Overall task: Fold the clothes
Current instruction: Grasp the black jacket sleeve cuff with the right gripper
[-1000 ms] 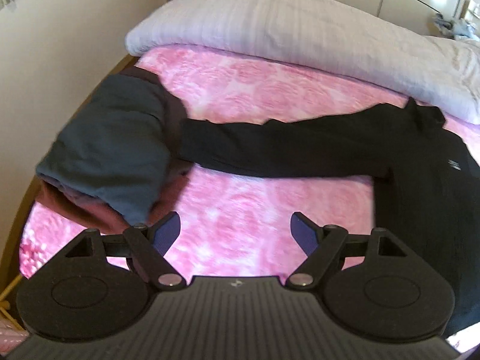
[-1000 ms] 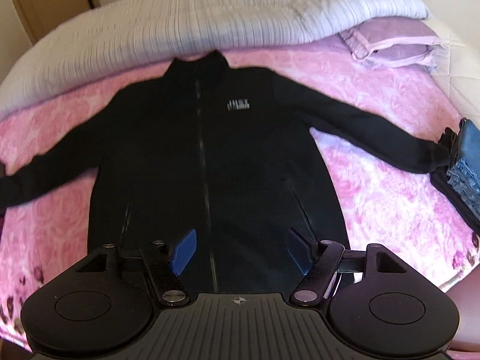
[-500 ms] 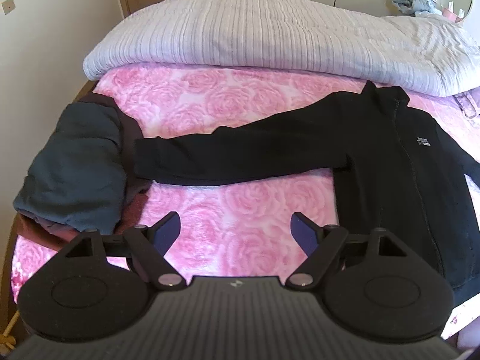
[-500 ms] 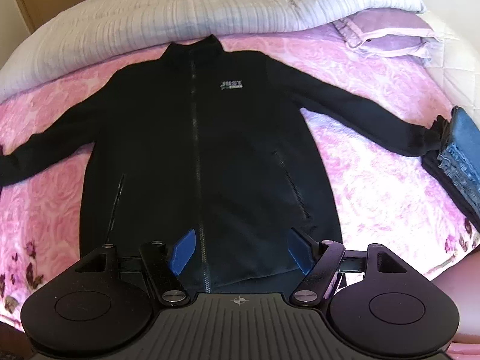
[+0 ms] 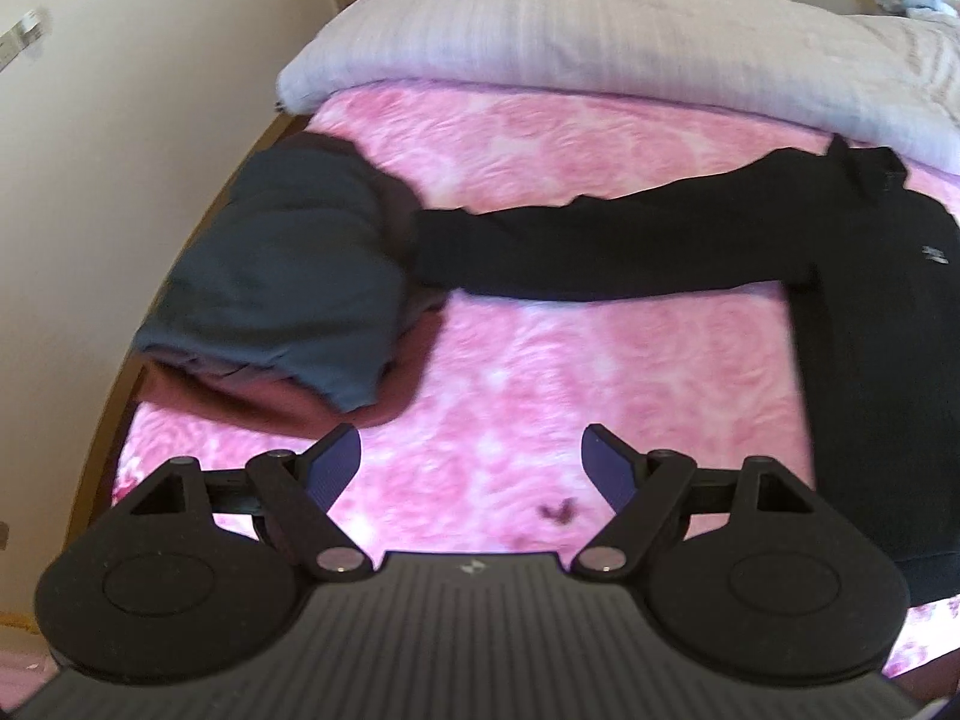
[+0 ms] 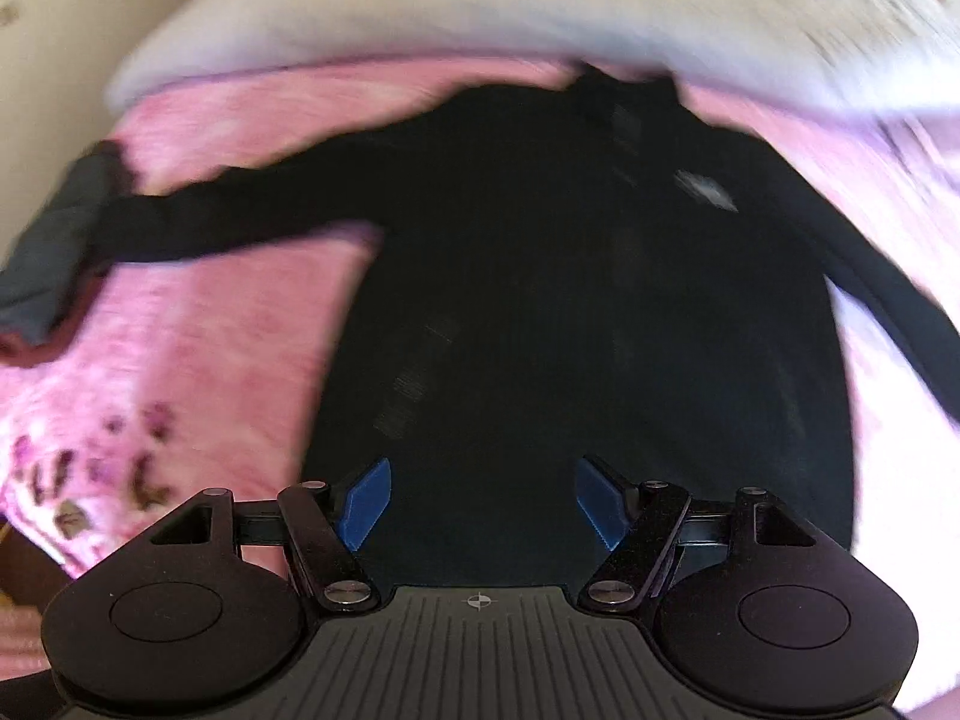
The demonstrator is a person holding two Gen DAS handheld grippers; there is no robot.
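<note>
1. Lying flat and face up on the pink rose-print bedspread (image 5: 540, 372), the black zip-up jacket (image 6: 588, 312) is spreading both sleeves out to the sides, its collar pointing away from both tools toward the pale striped duvet (image 5: 600, 30).

2. Hovering over bare bedspread, the left gripper (image 5: 471, 468) is keeping its jaws wide apart and holding nothing; the jacket's body is sitting off to its right, and the near sleeve (image 5: 600, 252) is stretching across ahead of it.

3. Hanging just above the jacket's lower hem, the right gripper (image 6: 483, 501) is also standing wide open and empty, with the dark fabric filling the gap between its blue pads. That view is blurring badly, so fine detail on the jacket is hard to read.

4. Resting ahead and to the left of the left tool, a folded pile with a dark grey garment (image 5: 282, 276) on top is touching the sleeve's cuff.

5. Judging by its look, the jacket is soft, limp and fairly thick, so it is likely going to sag and drag rather than slide stiffly.

6. Pinching a sleeve near the cuff, or the hem corners, seems the surest hold, taking care not to catch the bedspread underneath.
</note>
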